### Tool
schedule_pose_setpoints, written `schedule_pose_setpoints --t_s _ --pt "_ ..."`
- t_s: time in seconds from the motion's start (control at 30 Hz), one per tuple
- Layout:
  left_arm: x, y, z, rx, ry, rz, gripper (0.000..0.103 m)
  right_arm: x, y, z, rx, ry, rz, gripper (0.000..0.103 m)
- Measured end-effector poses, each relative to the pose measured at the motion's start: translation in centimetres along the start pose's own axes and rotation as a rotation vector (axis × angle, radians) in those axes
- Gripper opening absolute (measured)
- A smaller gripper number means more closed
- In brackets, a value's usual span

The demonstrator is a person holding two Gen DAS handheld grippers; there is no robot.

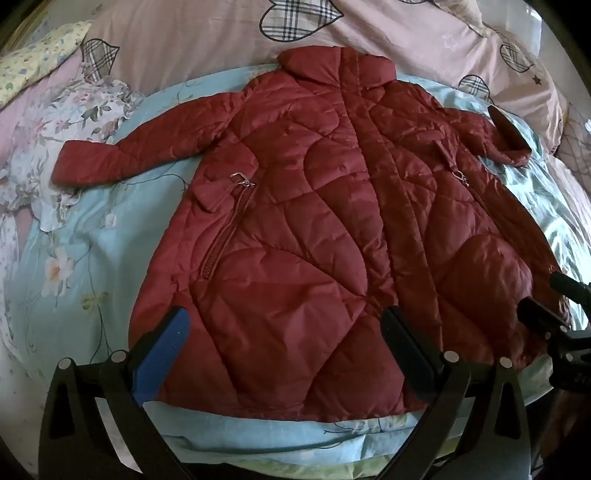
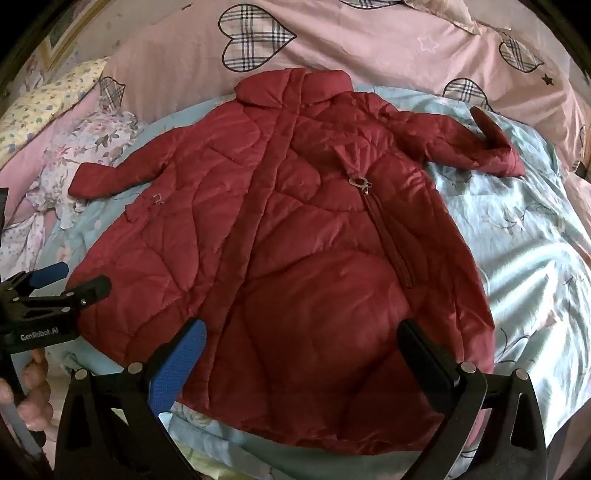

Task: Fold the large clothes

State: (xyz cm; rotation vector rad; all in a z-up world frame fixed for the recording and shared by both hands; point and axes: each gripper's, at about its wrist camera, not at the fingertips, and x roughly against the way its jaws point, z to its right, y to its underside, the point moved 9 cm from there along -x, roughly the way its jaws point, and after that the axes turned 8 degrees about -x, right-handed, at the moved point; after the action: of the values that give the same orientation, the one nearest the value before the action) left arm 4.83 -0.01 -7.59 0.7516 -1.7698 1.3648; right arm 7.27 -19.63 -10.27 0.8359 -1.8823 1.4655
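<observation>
A dark red quilted coat (image 1: 314,221) lies flat, front up, on a light blue floral bedspread (image 1: 74,258), collar far, hem near me. Both sleeves spread out to the sides; the right cuff (image 1: 509,144) is bent upward. It also shows in the right wrist view (image 2: 288,240). My left gripper (image 1: 288,332) is open and empty, hovering over the hem's left half. My right gripper (image 2: 301,343) is open and empty over the hem's right half. The right gripper shows at the left view's right edge (image 1: 554,314); the left gripper shows at the right view's left edge (image 2: 55,288).
A pink duvet with plaid hearts (image 1: 369,33) lies behind the collar. A floral cloth (image 1: 74,110) and a yellow floral pillow (image 1: 33,62) sit at the far left. The bed's near edge (image 1: 295,443) runs just below the hem.
</observation>
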Motion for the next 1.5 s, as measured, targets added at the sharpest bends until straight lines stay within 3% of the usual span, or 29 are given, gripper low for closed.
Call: schedule_pose_setpoints --t_s 1.07,1.5 --pt "-0.3 0.1 0.4 -0.019 -0.006 -0.023 0.103 0.8 -0.7 -0.1 -0.001 -0.013 0.045 0.103" --pt "-0.7 -0.4 0.9 0.007 0.026 0.034 0.103 0.4 -0.8 -0.1 -0.009 -0.012 0.018 0.103"
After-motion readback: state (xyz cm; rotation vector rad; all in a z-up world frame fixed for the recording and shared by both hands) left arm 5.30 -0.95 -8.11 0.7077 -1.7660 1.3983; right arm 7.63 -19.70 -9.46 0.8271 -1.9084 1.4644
